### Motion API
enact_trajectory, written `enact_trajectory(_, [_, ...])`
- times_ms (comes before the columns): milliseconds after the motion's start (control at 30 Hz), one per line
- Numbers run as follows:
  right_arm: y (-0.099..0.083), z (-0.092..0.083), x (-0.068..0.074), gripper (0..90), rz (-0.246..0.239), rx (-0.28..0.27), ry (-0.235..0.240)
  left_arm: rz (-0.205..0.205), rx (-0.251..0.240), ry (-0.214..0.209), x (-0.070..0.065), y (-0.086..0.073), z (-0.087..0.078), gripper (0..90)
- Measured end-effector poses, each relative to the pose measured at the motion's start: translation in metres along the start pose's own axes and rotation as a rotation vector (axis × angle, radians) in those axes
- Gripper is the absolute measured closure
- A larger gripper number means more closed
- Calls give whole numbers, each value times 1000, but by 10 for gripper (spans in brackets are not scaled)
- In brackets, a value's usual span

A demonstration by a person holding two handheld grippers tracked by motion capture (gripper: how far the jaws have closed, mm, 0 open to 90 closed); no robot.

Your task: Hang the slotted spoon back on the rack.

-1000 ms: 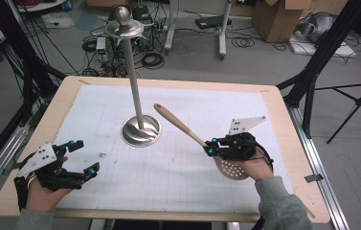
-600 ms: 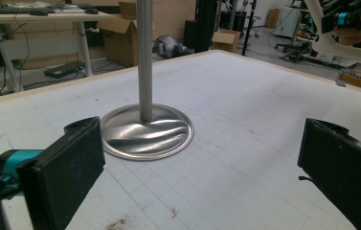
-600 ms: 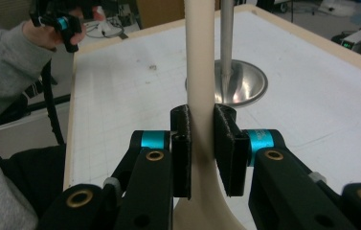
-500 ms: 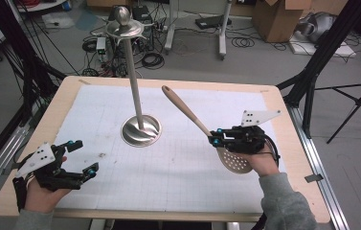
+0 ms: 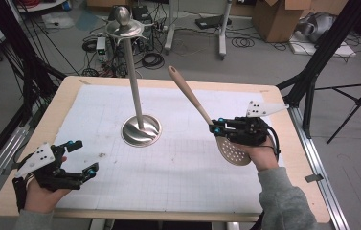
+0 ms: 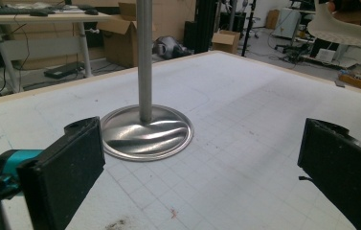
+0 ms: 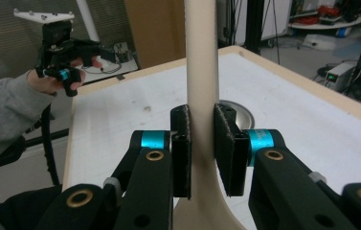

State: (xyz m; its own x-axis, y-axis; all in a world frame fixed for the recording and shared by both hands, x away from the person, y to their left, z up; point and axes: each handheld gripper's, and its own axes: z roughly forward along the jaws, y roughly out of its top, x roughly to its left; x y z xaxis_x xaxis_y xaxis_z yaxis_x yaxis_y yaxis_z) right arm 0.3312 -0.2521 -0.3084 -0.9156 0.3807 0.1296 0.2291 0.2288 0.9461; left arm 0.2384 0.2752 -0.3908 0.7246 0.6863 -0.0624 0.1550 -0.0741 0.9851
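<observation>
A perforated skimmer with a pale beige handle (image 5: 190, 96) is off the table, handle slanting up and to the left, round head (image 5: 233, 151) low by the hand. My right gripper (image 5: 216, 128) is shut on the handle (image 7: 201, 57) just above the head, a pad (image 7: 182, 143) pressing on each side. A metal stand with a round base (image 5: 141, 130) and a tall pole (image 5: 132, 72) is at the table's middle. My left gripper (image 5: 84, 156) rests at the front left, open, its jaws (image 6: 202, 167) wide apart and aimed at the stand base (image 6: 144, 132).
A white gridded mat (image 5: 183, 172) covers the wooden table (image 5: 293, 143). The pole ends in a hooked cap with a ball (image 5: 123, 21). Tripod legs, cables and cardboard boxes stand on the floor beyond the table. The left hand and its gripper (image 7: 65, 72) appear far off in the right gripper view.
The right hand has lifted the skimmer, and its handle now points more steeply upward with the tip higher. The left gripper has stayed in place.
</observation>
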Motion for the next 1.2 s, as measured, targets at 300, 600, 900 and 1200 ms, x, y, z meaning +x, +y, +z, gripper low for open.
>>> enact_trajectory(300, [15,6,5,783,-22,-27,-40,-2,-1,5,0,0,-3,25])
enact_trajectory(600, [29,11,9,783,-46,-30,-77,-5,-6,11,1,0,-5,25])
enact_trajectory(900, [38,20,15,783,-63,-46,-92,1,-10,21,1,0,-8,25])
enact_trajectory(1200, [47,22,16,783,-65,-77,-96,-4,-12,26,2,0,-10,25])
